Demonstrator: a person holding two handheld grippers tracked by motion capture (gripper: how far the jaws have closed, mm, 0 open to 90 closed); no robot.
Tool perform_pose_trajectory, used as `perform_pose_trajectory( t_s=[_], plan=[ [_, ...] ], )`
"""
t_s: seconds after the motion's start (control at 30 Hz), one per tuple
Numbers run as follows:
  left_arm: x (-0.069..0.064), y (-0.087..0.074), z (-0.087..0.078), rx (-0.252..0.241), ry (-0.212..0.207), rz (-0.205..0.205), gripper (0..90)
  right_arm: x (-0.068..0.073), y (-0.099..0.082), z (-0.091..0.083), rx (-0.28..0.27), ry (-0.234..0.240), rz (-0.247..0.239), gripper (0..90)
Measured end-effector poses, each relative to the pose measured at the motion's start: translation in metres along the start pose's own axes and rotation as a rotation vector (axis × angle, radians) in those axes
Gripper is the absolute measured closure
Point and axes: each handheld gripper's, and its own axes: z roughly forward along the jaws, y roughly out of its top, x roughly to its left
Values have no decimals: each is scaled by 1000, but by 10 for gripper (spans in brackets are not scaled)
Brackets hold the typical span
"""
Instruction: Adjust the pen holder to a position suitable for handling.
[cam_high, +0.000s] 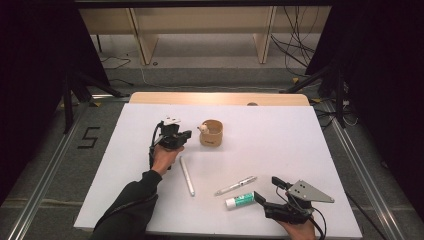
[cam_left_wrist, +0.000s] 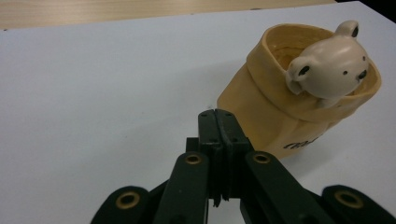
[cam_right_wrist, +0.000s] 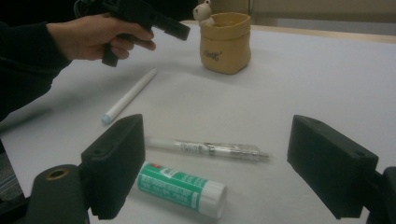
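1 bear pen holder (cam_high: 212, 133), 2 pens (cam_high: 187, 176) (cam_high: 235, 185), 1 glue stick (cam_high: 239, 201), 2 grippers (cam_high: 185, 136) (cam_high: 265, 191)

Looked ceramic and matt, the tan pot (cam_left_wrist: 280, 116), with a smooth, glossy bear head (cam_left_wrist: 329, 65) on its rim. Lay on a matt white table (cam_high: 280, 145): near the pot, a smooth white pen (cam_high: 187, 176); farther off, a clear plastic pen (cam_right_wrist: 210, 149) and a glossy glue stick (cam_right_wrist: 180, 186).
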Motion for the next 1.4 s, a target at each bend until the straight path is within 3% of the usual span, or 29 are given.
perform_pose_trajectory(
  t_s=[0.2, 0.37, 0.73, 0.77, 0.8, 1.4],
  plan=[
    [0, 3, 12, 27, 14, -1, 889, 0, 0, 0, 0, 3, 0, 200],
    [-6, 7, 20, 45, 6, 14, 889, 0, 0, 0, 2, 5, 2, 200],
    [-11, 8, 32, 63, -1, 6, 889, 0, -1, 0, 0, 7, 0, 201],
    [-11, 8, 32, 63, -1, 6, 889, 0, -1, 0, 0, 8, 0, 201],
    [-15, 8, 33, 73, 16, 32, 889, 0, -1, 0, 0, 8, -1, 201],
    [-15, 12, 36, 76, 28, 20, 890, 1, 0, 2, 8, 13, -4, 202]
  ],
)
